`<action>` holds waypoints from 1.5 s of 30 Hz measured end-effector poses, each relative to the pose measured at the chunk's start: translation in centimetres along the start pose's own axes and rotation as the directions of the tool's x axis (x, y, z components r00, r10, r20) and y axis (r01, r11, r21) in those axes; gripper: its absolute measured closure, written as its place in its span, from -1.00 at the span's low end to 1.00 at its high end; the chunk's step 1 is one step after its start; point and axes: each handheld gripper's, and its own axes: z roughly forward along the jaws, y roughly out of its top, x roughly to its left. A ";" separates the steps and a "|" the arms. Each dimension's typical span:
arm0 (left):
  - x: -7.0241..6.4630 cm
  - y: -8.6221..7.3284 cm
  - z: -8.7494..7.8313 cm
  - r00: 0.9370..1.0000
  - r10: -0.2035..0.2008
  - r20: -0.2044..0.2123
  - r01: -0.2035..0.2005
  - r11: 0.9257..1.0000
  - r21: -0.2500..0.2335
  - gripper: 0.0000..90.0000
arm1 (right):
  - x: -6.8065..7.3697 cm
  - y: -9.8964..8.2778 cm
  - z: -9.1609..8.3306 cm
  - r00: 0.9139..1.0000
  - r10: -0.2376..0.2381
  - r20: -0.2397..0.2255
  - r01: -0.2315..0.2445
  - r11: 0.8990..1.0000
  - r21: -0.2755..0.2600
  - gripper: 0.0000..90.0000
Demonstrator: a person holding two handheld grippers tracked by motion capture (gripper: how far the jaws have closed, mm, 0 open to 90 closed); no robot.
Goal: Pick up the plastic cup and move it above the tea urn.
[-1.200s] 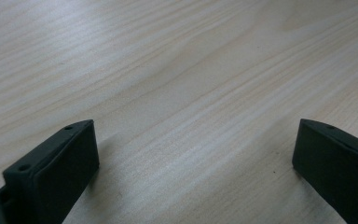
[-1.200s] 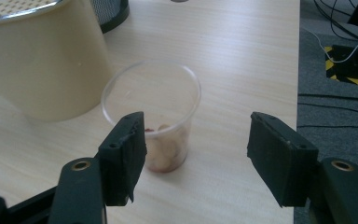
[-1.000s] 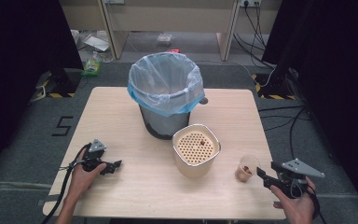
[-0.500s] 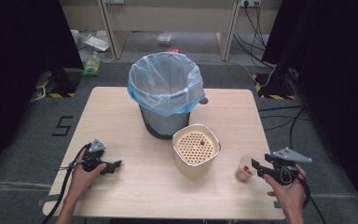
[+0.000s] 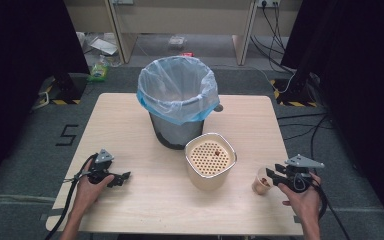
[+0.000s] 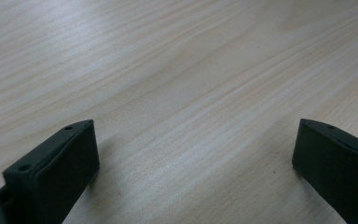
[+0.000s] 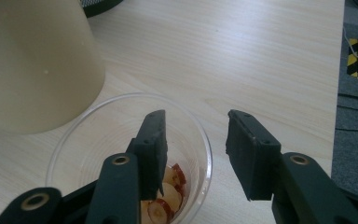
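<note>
Right gripper (image 7: 195, 149) parted around the near rim of the clear plastic cup (image 7: 88, 135): one jaw inside above red-skinned fruit slices (image 7: 168, 191), the other outside, not yet closed on the wall. Cup just right of the cream perforated-lid container (image 5: 210, 160). Left gripper (image 5: 122, 176) far left of that container, jaws spread wide over bare wooden table (image 6: 177, 70), holding nothing.

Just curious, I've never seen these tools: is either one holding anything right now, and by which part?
Nothing is held yet. The right hand-held gripper is open, its jaws straddling the rim of the clear cup, one inside, one outside. The left hand-held gripper is open over bare table.
</note>
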 end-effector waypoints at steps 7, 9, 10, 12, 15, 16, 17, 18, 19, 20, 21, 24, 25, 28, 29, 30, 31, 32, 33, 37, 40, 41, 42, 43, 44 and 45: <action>0.0 0.0 0.0 1.000 0.000 0.001 0.000 1.000 0.001 -1.00 | -0.2 -0.1 0.8 1.000 0.008 -0.014 -0.007 0.999 0.043 0.43; 0.0 0.0 0.0 1.000 0.000 0.001 0.000 1.000 0.001 -1.00 | -0.2 -0.1 0.9 1.000 0.007 -0.021 -0.006 0.999 0.049 0.51; 0.0 0.0 0.0 1.000 0.000 0.000 0.000 1.000 -0.001 -1.00 | -0.2 -0.2 0.9 1.000 0.006 -0.026 -0.005 0.999 0.053 0.55; 0.0 0.0 0.0 1.000 0.000 0.001 0.000 1.000 0.001 -1.00 | -0.2 -0.3 1.0 0.999 0.005 -0.035 -0.003 0.998 0.058 0.68; 0.0 0.0 0.0 1.000 0.000 0.001 0.000 1.000 0.001 -1.00 | -0.2 -0.3 0.8 0.999 -0.008 -0.050 0.010 0.999 0.048 0.79; 0.0 0.0 0.0 1.000 0.000 0.000 0.000 1.000 0.000 -1.00 | -0.2 -0.3 0.7 0.998 -0.008 -0.058 0.011 0.999 0.039 0.81; 0.0 0.0 0.0 1.000 0.000 0.001 0.000 1.000 0.001 -1.00 | -0.1 -0.2 0.6 0.998 -0.004 -0.068 0.006 0.999 0.032 0.84; 0.0 0.0 0.0 1.000 0.000 0.000 0.000 1.000 0.000 -1.00 | 0.0 -0.1 0.5 0.997 -0.005 -0.082 0.007 1.000 0.026 0.86; 0.0 0.0 0.0 1.000 0.000 0.001 0.000 1.000 0.001 -1.00 | 0.1 0.0 0.4 0.996 -0.021 -0.087 0.023 1.000 0.020 0.88; 0.0 0.0 0.0 1.000 0.000 0.001 0.000 1.000 0.001 -1.00 | 0.2 0.1 0.3 0.996 -0.031 -0.081 0.032 0.999 0.015 0.89; 0.0 0.0 0.0 1.000 0.000 0.001 0.000 1.000 0.001 -1.00 | 0.3 0.2 0.2 0.996 -0.041 -0.074 0.042 0.999 0.011 0.90; 0.0 0.0 0.0 1.000 0.000 0.001 0.000 1.000 0.000 -1.00 | 0.6 0.6 0.0 0.996 -0.055 -0.069 0.054 0.998 -0.007 0.91; 0.0 0.0 0.0 1.000 0.000 0.000 0.000 1.000 0.000 -1.00 | 0.6 0.7 0.0 0.996 -0.061 -0.068 0.060 0.998 -0.014 0.91; 0.0 0.0 0.0 1.000 0.000 0.000 0.000 1.000 0.000 -1.00 | 0.6 1.2 0.0 0.996 -0.071 -0.054 0.070 0.997 -0.031 0.91; 0.0 0.0 0.0 1.000 0.000 0.000 0.000 1.000 0.000 -1.00 | 0.6 1.3 0.0 0.996 -0.075 -0.050 0.073 0.997 -0.036 0.91; 0.0 0.0 0.0 1.000 0.000 0.000 0.000 1.000 0.000 -1.00 | 0.6 1.5 -0.1 0.996 -0.079 -0.044 0.077 0.996 -0.045 0.91; 0.0 0.0 0.0 1.000 0.000 0.000 0.000 1.000 0.000 -1.00 | 0.6 1.7 -0.1 0.996 -0.082 -0.041 0.080 0.996 -0.050 0.91; 0.0 0.0 0.0 1.000 0.000 0.000 0.000 1.000 0.000 -1.00 | 0.6 1.8 -0.1 0.996 -0.082 -0.036 0.080 0.995 -0.059 0.91; 0.0 0.0 0.0 1.000 0.000 0.000 0.000 1.000 0.000 -1.00 | 0.6 2.0 -0.1 0.996 -0.088 -0.031 0.085 0.994 -0.069 0.91; 0.0 0.0 0.0 1.000 0.000 0.000 0.000 1.000 0.000 -1.00 | 0.6 2.6 0.0 0.995 -0.102 -0.010 0.100 0.990 -0.102 0.91; 0.0 0.0 0.0 1.000 0.000 0.000 0.000 1.000 0.000 -1.00 | 0.6 2.9 0.0 0.994 -0.109 0.004 0.109 0.987 -0.121 0.91; 0.0 0.0 0.0 1.000 0.000 0.000 0.000 1.000 0.000 -1.00 | 0.6 3.0 0.0 0.993 -0.114 0.008 0.114 0.985 -0.127 0.91; 0.0 0.0 0.0 1.000 0.000 0.000 0.000 1.000 0.000 -1.00 | 0.6 3.1 -0.1 0.994 -0.113 0.010 0.113 0.985 -0.132 0.91; 0.0 0.0 0.0 1.000 0.000 0.000 0.000 1.000 0.000 -1.00 | 0.6 3.2 -0.1 0.993 -0.114 0.015 0.115 0.983 -0.141 0.91; 0.0 0.0 0.0 1.000 0.000 0.000 0.000 1.000 0.000 -1.00 | 0.6 3.3 -0.1 0.993 -0.117 0.019 0.118 0.982 -0.145 0.91; 0.0 0.0 0.0 1.000 0.000 0.000 0.000 1.000 0.000 -1.00 | 0.7 3.4 -0.1 0.993 -0.117 0.022 0.119 0.982 -0.146 0.91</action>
